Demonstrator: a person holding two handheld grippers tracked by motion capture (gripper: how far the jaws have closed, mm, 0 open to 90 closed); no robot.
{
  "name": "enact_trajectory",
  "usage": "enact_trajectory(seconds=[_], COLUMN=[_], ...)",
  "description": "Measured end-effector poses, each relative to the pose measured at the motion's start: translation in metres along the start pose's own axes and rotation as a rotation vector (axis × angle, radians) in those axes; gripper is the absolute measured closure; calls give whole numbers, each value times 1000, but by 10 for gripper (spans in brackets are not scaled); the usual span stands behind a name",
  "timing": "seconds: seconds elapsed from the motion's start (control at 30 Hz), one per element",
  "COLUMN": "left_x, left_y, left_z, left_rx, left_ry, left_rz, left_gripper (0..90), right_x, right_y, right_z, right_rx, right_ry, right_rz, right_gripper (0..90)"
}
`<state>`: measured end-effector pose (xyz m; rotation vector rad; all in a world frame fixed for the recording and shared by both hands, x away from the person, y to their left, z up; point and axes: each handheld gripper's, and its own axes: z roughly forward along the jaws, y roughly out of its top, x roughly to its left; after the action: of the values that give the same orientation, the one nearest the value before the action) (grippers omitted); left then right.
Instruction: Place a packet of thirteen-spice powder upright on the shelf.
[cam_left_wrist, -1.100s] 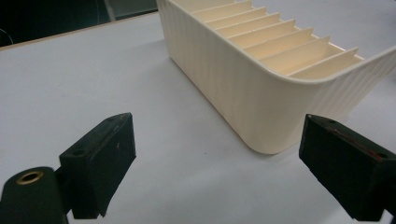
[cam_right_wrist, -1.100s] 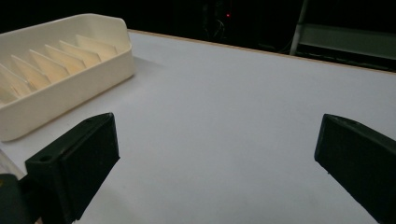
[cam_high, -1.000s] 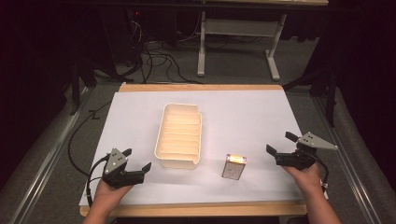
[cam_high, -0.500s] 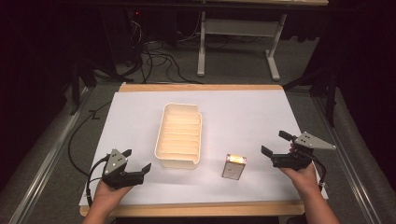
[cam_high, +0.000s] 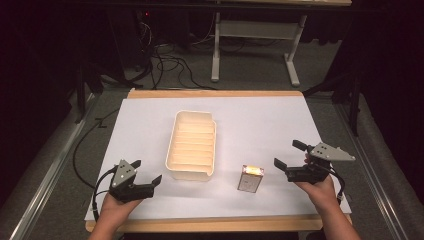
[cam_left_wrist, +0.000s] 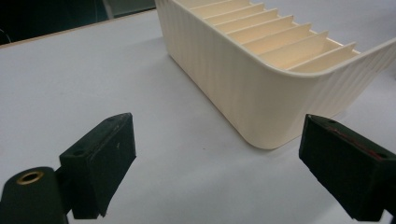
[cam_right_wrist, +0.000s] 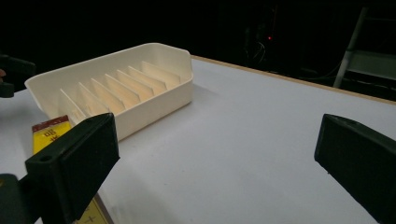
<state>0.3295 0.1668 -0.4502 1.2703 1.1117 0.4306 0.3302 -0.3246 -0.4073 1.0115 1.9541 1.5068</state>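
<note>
A cream tray (cam_high: 192, 145) with several dividers stands in the middle of the white sheet. Right of its near end lies a small box (cam_high: 251, 178) with a bright yellow top. My right gripper (cam_high: 289, 154) is open just right of the box, jaws pointing left, not touching it. In the right gripper view the gripper (cam_right_wrist: 215, 163) spreads wide, with the box (cam_right_wrist: 49, 133) behind its left jaw and the tray (cam_right_wrist: 116, 88) beyond. My left gripper (cam_high: 146, 171) is open left of the tray's near corner. In the left gripper view the gripper (cam_left_wrist: 219, 163) faces that tray (cam_left_wrist: 261, 70) corner.
The white sheet (cam_high: 260, 120) covers a wooden table whose front edge (cam_high: 215, 222) runs just ahead of both hands. A desk frame (cam_high: 255, 45) and cables (cam_high: 165, 55) lie on the dark floor beyond the far edge.
My right gripper has moved left and a little nearer, closing the distance to the small box. The left gripper, tray and box have not moved.
</note>
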Motion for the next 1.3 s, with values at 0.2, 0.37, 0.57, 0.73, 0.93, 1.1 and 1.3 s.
enact_trajectory(seconds=[0.2,0.37,0.57,0.73,0.93,1.1,1.3], left_x=[-1,-1,-1,0,-1,-1,-1], left_y=[0,0,0,0,0,0,-1], left_z=[0,0,0,0,0,-1,-1], left_rx=[-1,-2,-1,0,2,3,5], left_ry=[-1,-2,-2,-1,-3,-3,-5], left_rz=[1,-3,0,2,2,5,4], left_gripper=[116,115,116,116,116,116,115], right_x=[8,15,23,30,36,41,43], right_y=[4,6,8,9,8,6,2], right_z=[1,4,7,10,14,18,24], right_rx=[-7,-6,-8,-10,0,11,28], right_ry=[28,47,78,104,127,148,168], right_rz=[-7,-10,-21,-30,-35,-45,-38], right_gripper=[0,0,0,0,0,2,3])
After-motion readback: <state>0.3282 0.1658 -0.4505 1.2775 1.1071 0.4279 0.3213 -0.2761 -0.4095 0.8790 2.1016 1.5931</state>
